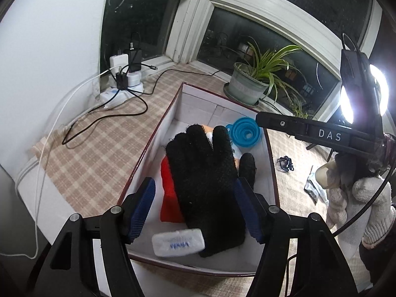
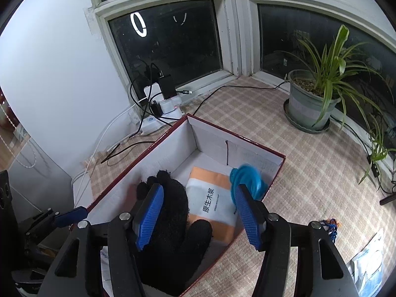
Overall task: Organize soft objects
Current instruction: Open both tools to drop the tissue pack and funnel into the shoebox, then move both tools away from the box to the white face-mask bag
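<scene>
Checked tan cloth (image 2: 309,173) over a windowsill-type ledge, dark panes behind, night outside. Left gripper (image 1: 195,208) hanging over the near end of a white-lined box (image 1: 160,133) with a dark red rim, blue pads spread wide, not pinching anything, though the black knit glove (image 1: 210,185) lies right between them, flat in the box with fingers pointing to the far end. Right gripper (image 2: 198,212) also parted, over the same box from the near right side, nothing clamped; same glove (image 2: 170,222) bunched under its left pad, touching or not, can't tell. Under the glove in the left view, something red (image 1: 168,193) on its left, plus a small white tissue pack (image 1: 178,243) with blue lettering at the near wall, just touching the glove's cuff edge. Further in, an orange-and-white tissue pack (image 2: 212,203) flat on the box floor, and a blue collapsible funnel (image 2: 247,183) against the far right corner, blurred in the right view. Outside the box: potted spider plant (image 2: 314,94) far right on the cloth, power strip (image 2: 163,113) stuffed with chargers and cables in the far left corner by the white wall. Small dark blue tangle of cord (image 1: 285,163) on the cloth right of the box, well apart from it. Ring light (image 1: 361,94) glaring on the right, and a hand in a pale knit glove (image 1: 363,205) at the right edge.
</scene>
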